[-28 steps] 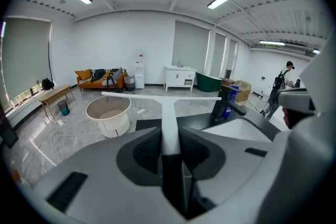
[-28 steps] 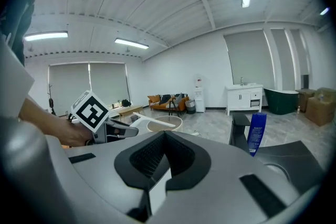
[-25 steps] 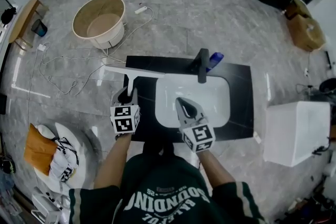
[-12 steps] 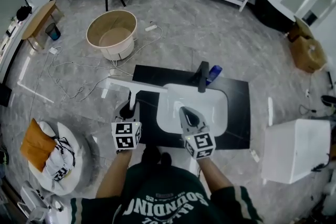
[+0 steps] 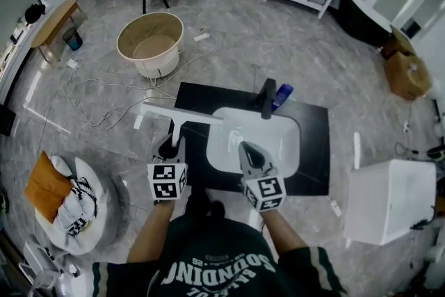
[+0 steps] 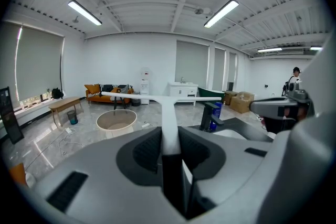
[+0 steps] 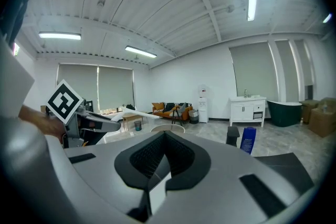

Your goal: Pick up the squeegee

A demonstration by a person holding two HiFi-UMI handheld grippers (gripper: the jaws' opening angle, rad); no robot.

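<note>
The squeegee [image 5: 176,116] is in my left claw [image 5: 170,144]. The jaws are clenched on its white handle, and the long blade stands crosswise just ahead of the claw's tips, clear above the left end of the black worktop [image 5: 316,123].

I judge the pick-up as good as done. The next move calls for a firm grip and a level carry, since the wide blade could swing or catch the tap [image 5: 268,90] off to that claw's right.

My right claw [image 5: 249,151] hangs over the sink [image 5: 281,139], jaws pressed together with nothing in them.

I count one squeegee, two claws, one sink, one tap, and one blue bottle [image 5: 284,95] just beyond the tap.
</note>
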